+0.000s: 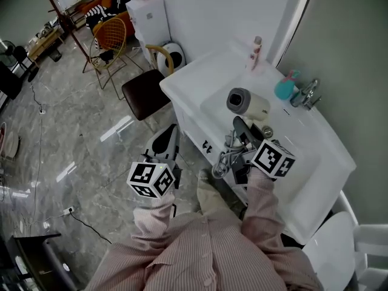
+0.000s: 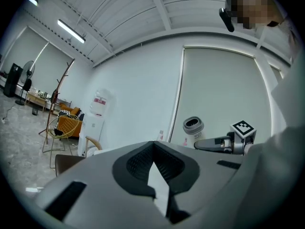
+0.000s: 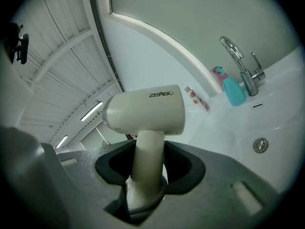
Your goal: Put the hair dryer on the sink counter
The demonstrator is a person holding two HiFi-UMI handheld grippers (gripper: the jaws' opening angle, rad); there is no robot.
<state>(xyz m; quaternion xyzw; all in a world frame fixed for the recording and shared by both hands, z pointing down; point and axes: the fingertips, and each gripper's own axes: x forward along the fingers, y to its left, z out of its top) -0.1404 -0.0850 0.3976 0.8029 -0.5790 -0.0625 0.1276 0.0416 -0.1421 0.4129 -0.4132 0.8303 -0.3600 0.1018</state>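
White sink counter [image 1: 330,156] stands against the wall, with a faucet [image 1: 308,94] and a teal bottle [image 1: 285,88] at its back edge. Over the counter's basin, the right gripper [image 3: 147,156] has its 2 fingers [image 3: 108,166] clamped on the handle of the cream hair dryer [image 3: 145,116]. The dryer's barrel sits just beyond the fingertips, above the basin. Off the counter's front edge, over the grey floor [image 1: 73,132], the left gripper [image 2: 152,149] has its 2 fingers [image 2: 133,166] closed together, with nothing between them.
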